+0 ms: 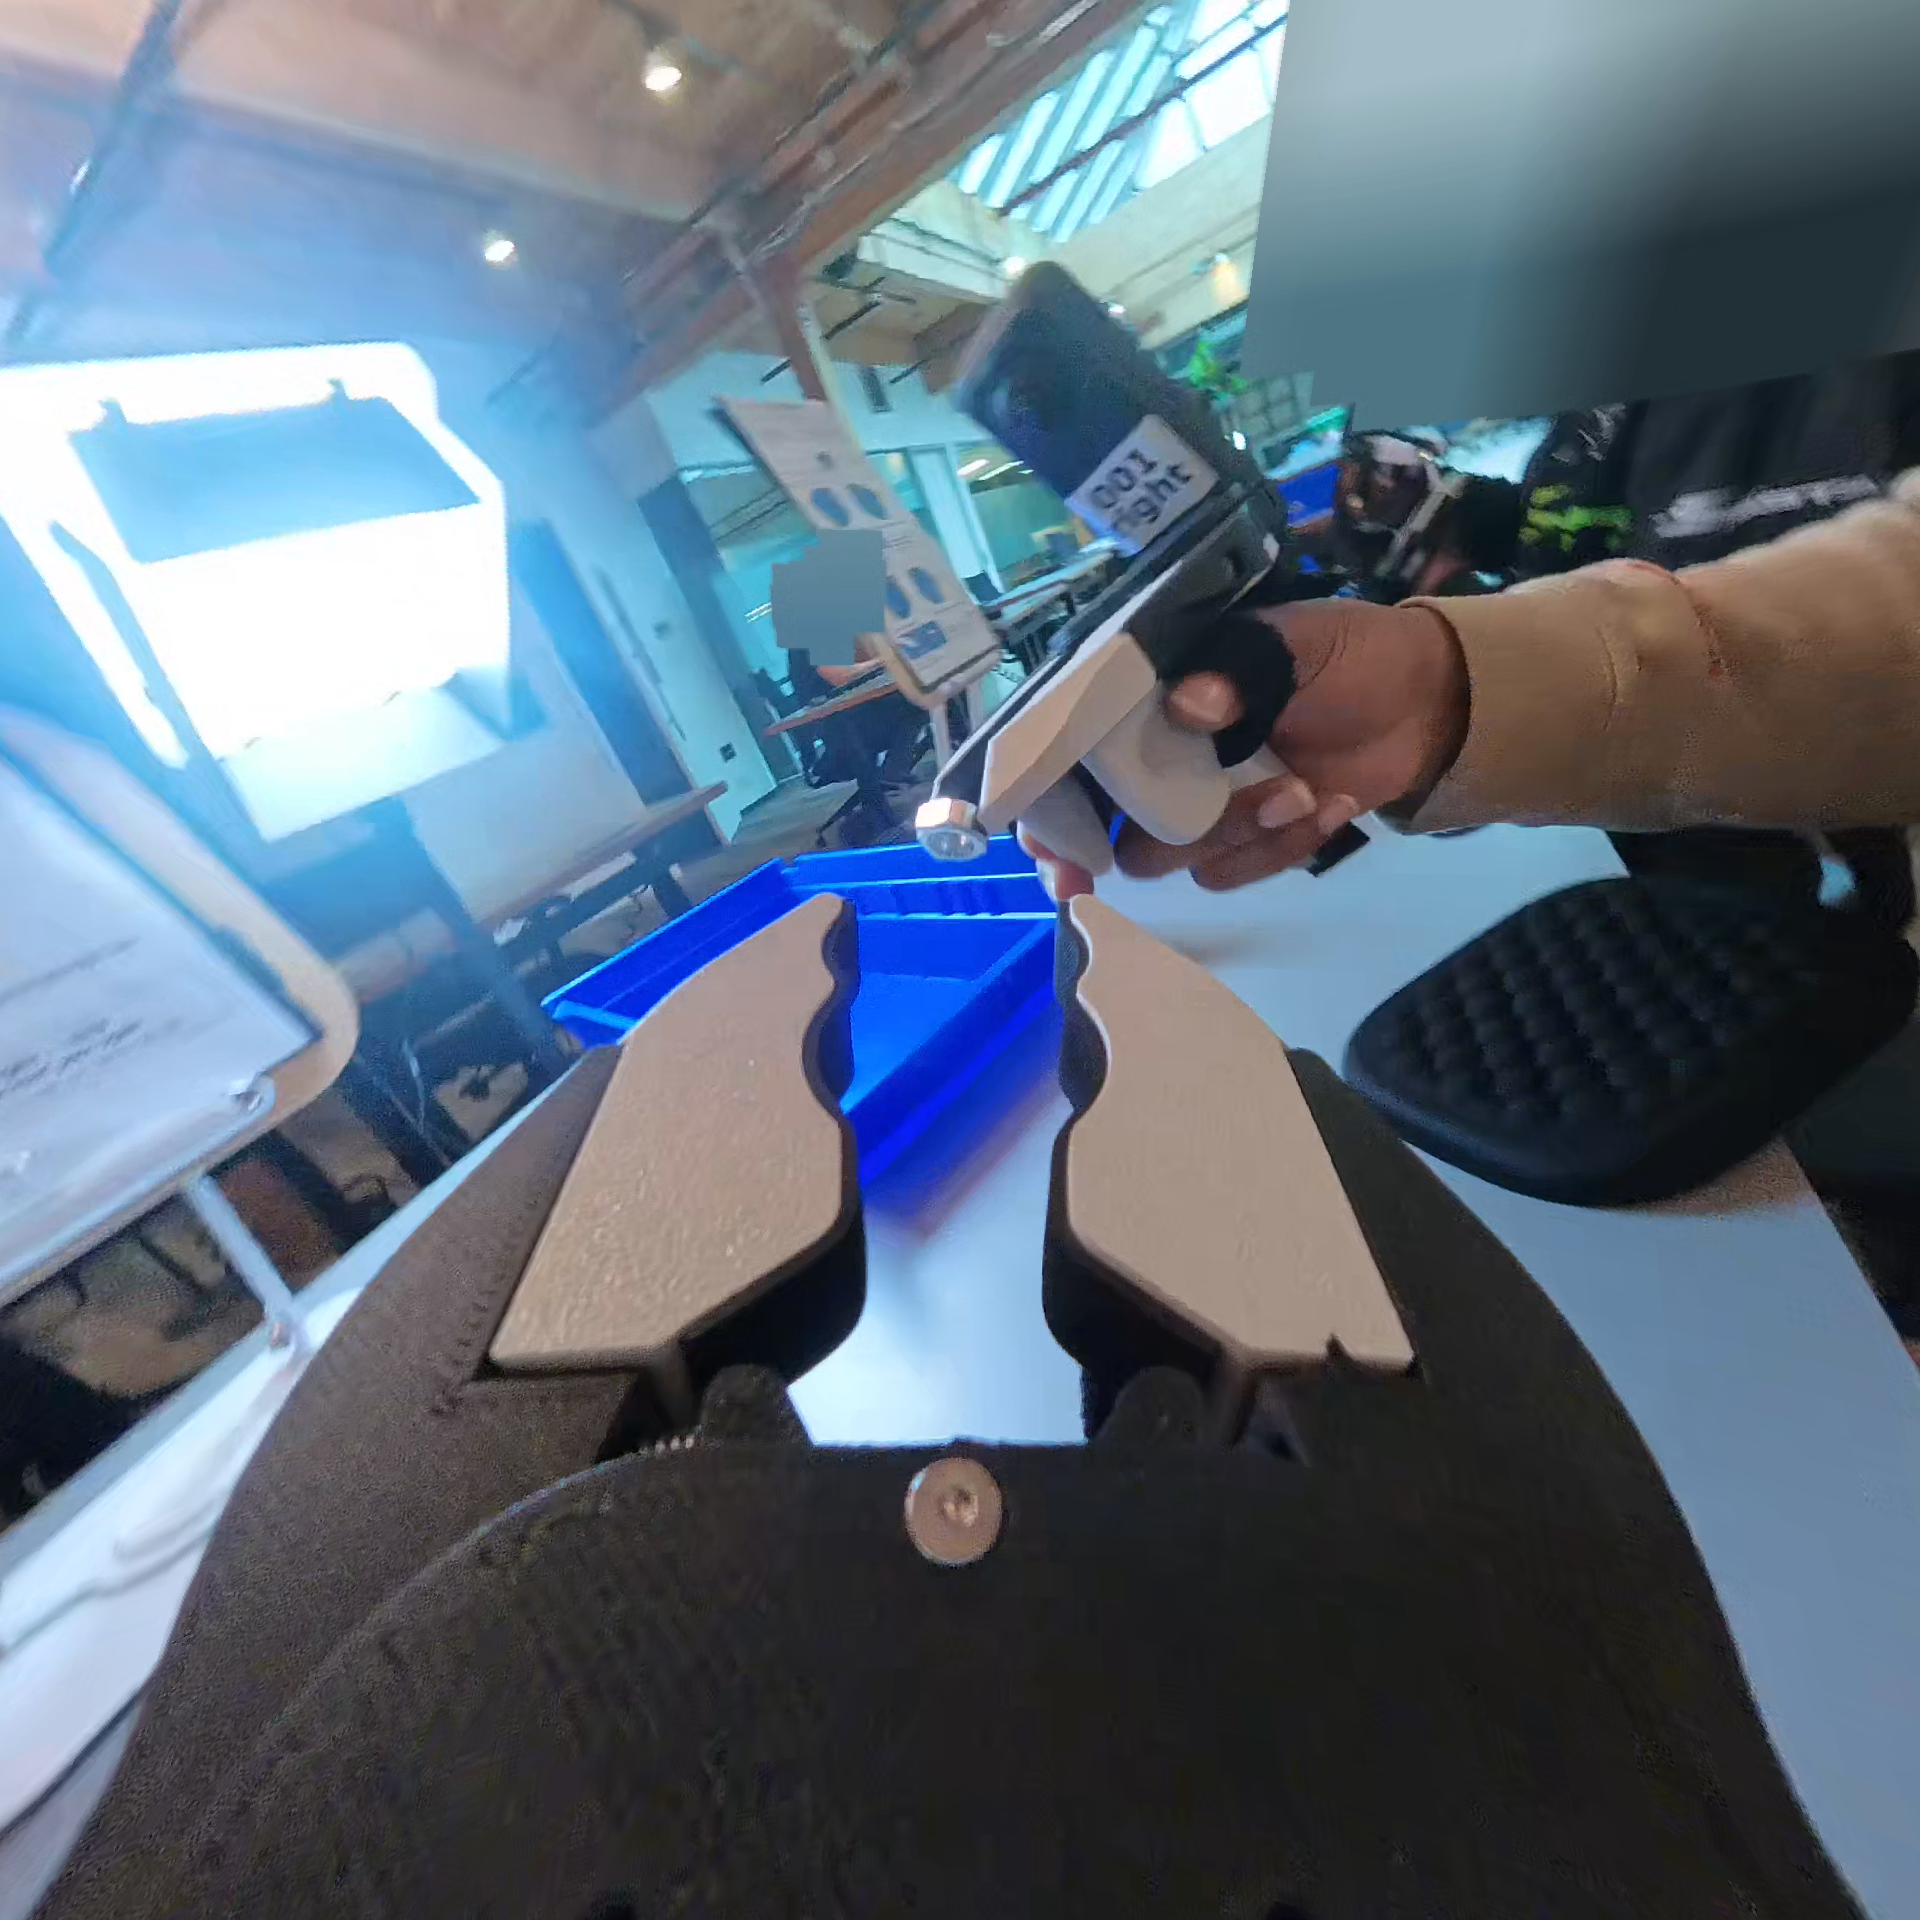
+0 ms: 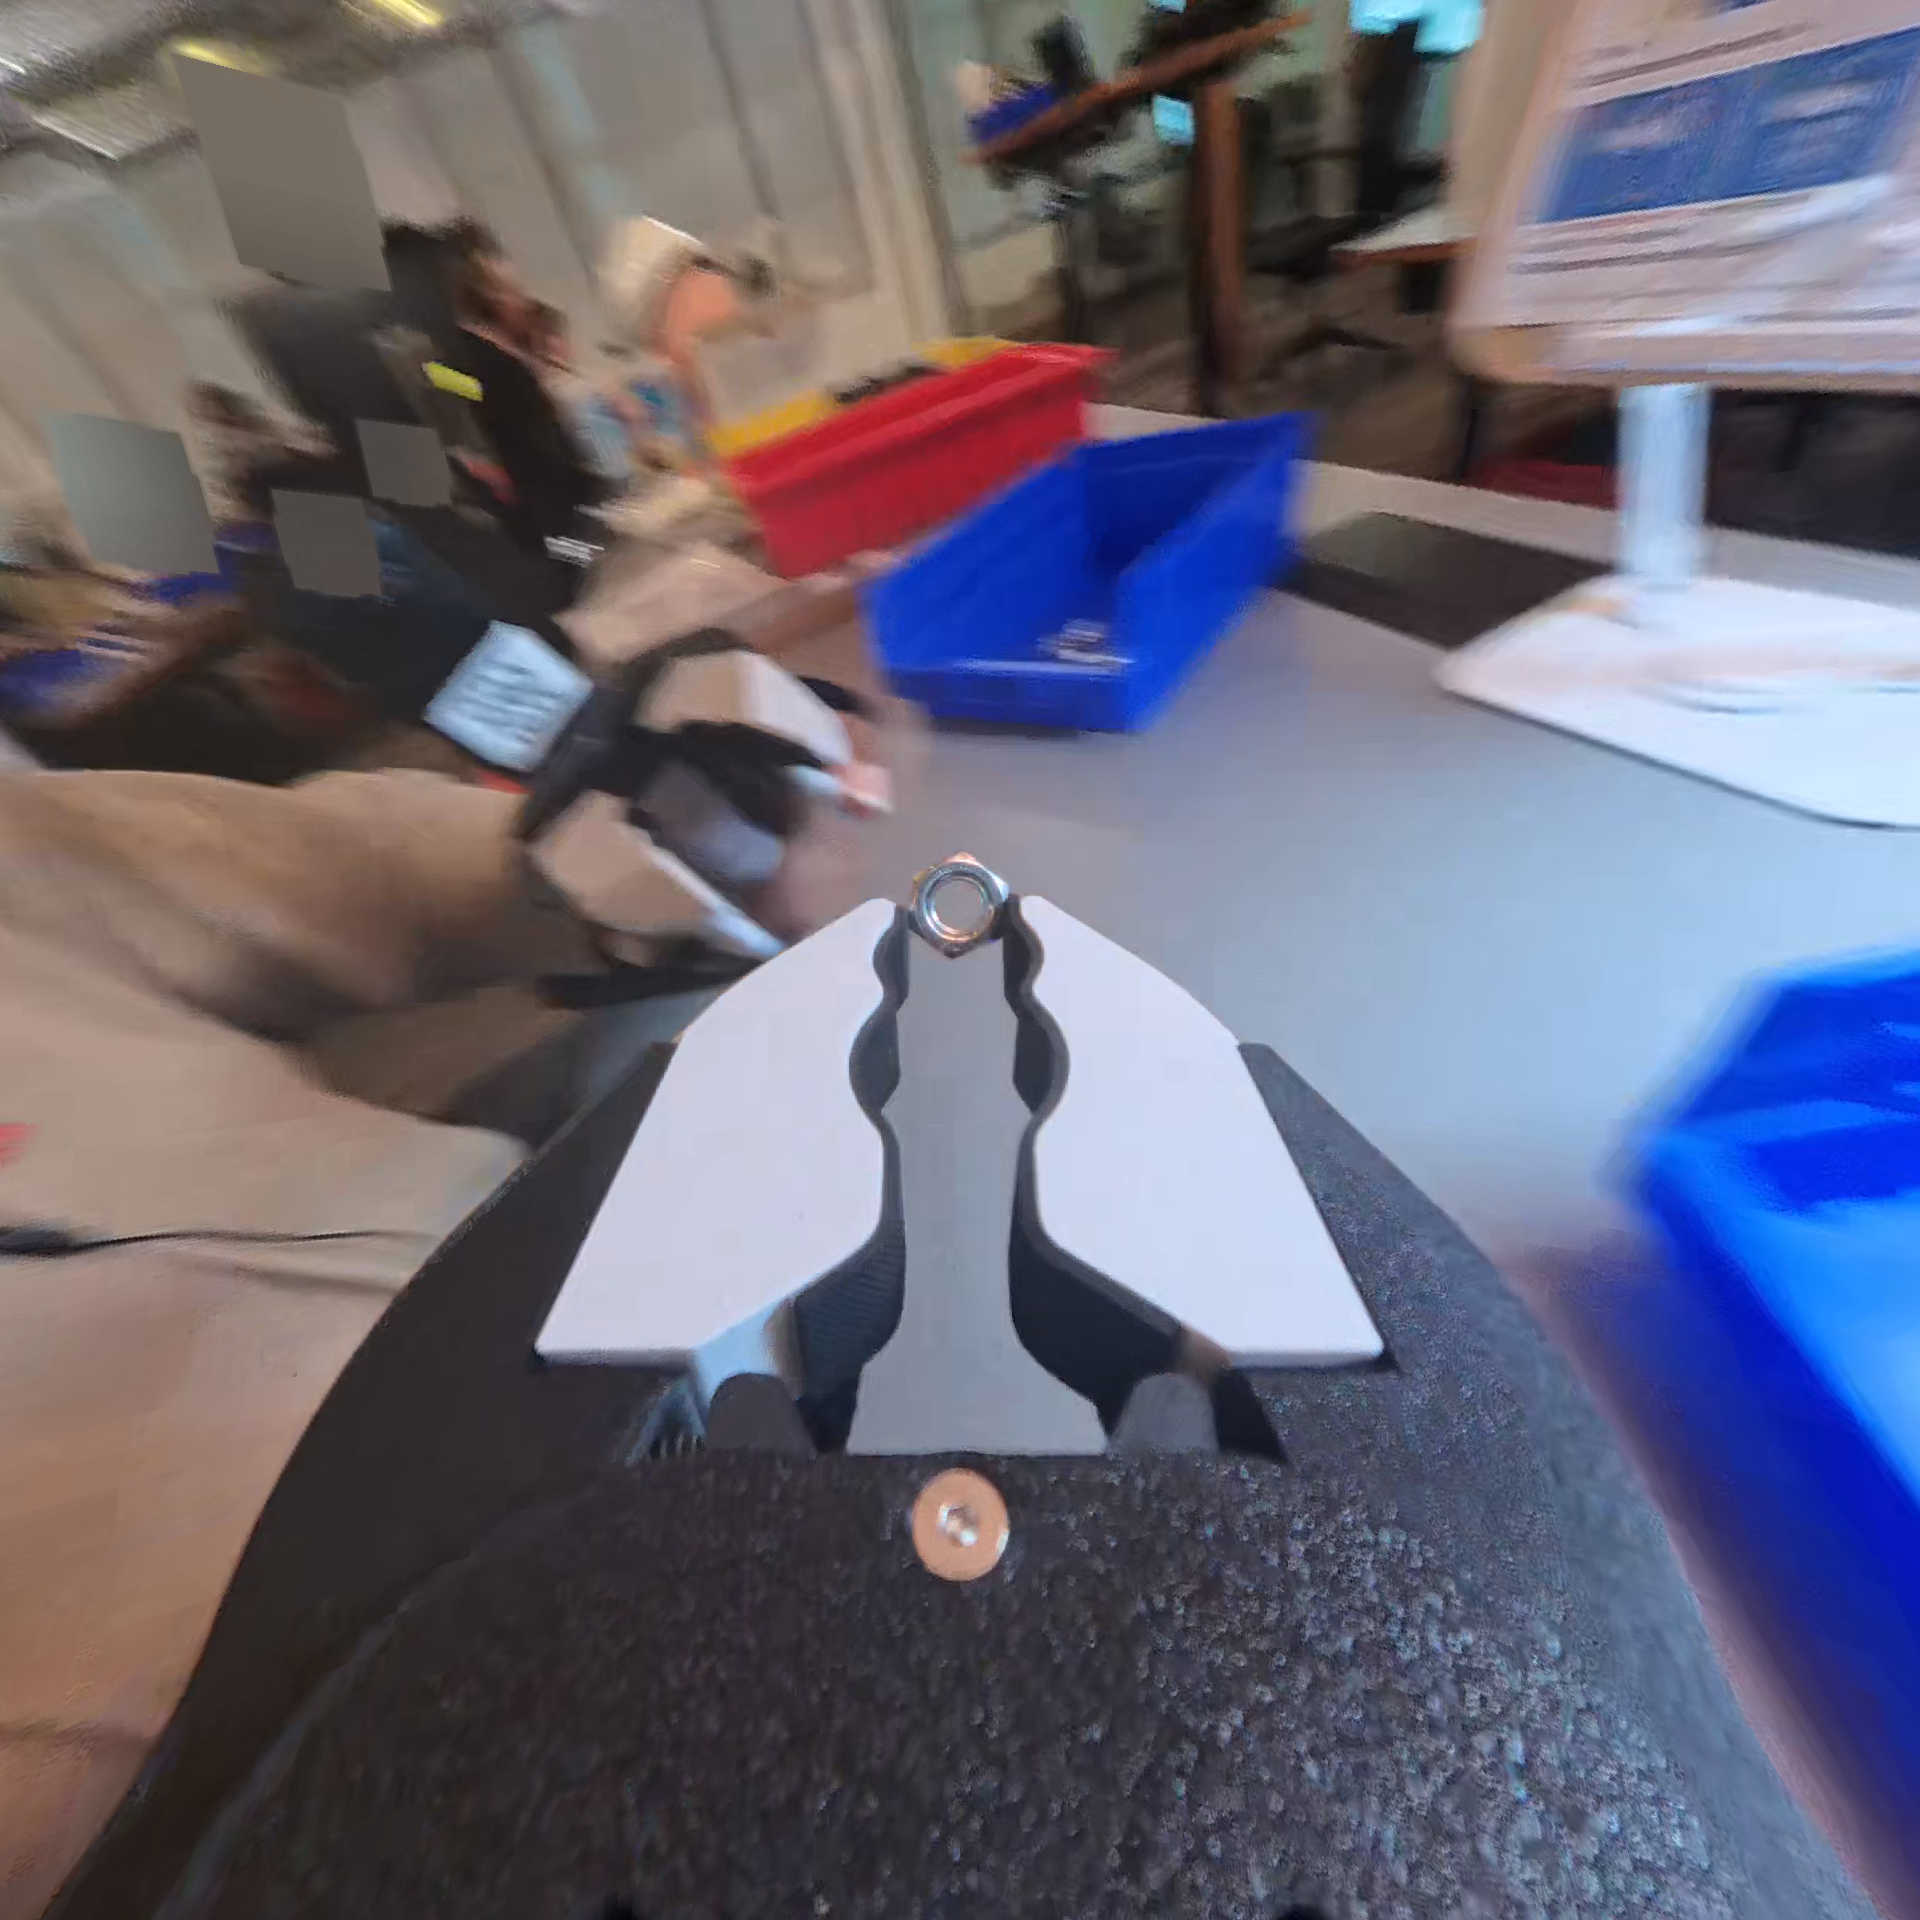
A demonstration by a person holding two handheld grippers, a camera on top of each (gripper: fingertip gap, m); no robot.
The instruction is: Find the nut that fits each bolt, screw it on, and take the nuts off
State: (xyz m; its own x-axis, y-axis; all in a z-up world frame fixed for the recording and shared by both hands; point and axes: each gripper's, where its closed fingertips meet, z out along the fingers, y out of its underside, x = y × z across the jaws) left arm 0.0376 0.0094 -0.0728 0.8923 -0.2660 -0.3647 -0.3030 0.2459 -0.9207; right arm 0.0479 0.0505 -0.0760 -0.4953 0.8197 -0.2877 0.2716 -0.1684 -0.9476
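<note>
Tongs first, from the left wrist view: your left tongs (image 1: 956, 925) stand apart with nothing between them, held above the grey table (image 1: 1558, 1351) and aimed at a blue bin (image 1: 935, 997) that lies just beyond their tips. Farther off in the same view, your right hand (image 1: 1320, 738) carries the right tongs (image 1: 951, 831), which pinch a shiny nut (image 1: 948, 828) at their very tips, in the air above the far edge of that bin. A black dimpled cushion (image 1: 1621, 1049) sits on the table to the right. No bolt shows here.

From the right wrist view, your right tongs (image 2: 954, 920) are closed on the nut (image 2: 954, 912), which stands on edge with its hole facing the camera, held only by the last bit of the fingers. Beyond lie a blue bin (image 2: 1081, 592) with something small and blurred inside, a red bin (image 2: 914, 457) behind it, and another blue bin (image 2: 1787, 1195) close at the right. Your left tongs (image 2: 769, 940) are nearby at the left, blurred.

You seem to be at the matching step: nut picked, bolt not yet in hand. Next, your empty left tongs need a bolt, gripped firmly by its head end, so you can bring the nut squarely onto its thread. Mind the shallow grip; a tilt could drop it.
</note>
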